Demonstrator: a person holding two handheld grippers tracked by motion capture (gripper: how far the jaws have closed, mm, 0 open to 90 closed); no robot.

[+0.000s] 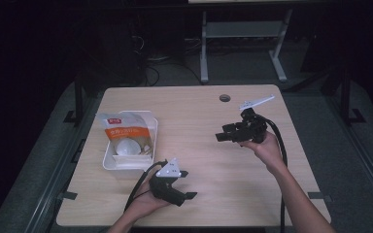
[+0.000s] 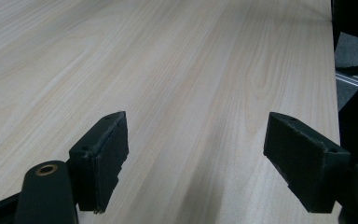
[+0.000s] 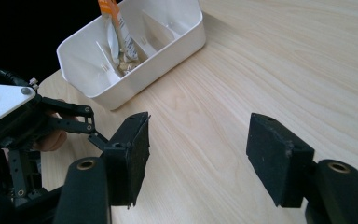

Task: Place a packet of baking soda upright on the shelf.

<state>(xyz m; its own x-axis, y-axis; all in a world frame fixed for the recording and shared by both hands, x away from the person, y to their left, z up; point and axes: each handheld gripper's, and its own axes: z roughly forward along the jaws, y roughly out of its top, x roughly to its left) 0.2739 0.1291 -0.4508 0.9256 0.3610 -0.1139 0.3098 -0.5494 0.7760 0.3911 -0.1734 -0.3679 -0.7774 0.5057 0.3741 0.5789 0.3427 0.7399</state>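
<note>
A: What's the surface like?

B: A pale wood-grain counter [image 1: 209, 121] with rounded corners and a small round hole [image 1: 225, 98] near its far edge. The room around it is dark; a grey floor and the legs of a white frame [image 1: 243, 43] show beyond the far edge.

A: And what sits on it?

B: 1 white bin [image 1: 108, 162] at the left side. Inside lies a packet [image 1: 126, 136] with an orange label and something round and white seen through its clear part.

A: Where are the grippers relative to it?

B: The left hand-held gripper [image 1: 187, 184] rests low at the near edge, just beside the bin's near right corner, and points to the right, away from it. Its jaws are spread wide over bare wood, nothing between them. The right hand-held gripper [image 1: 222, 133] hangs over the middle right of the counter, well apart from the bin, its jaws aimed left toward it. They are spread too, with nothing between them.

A: Anything hard to read?

B: The label's print is too small to read. In the right gripper view the bin [image 3: 168, 51] is cut off at the top edge, so the packet [image 3: 116, 32] shows in part, and I cannot tell what the round white thing is.
</note>
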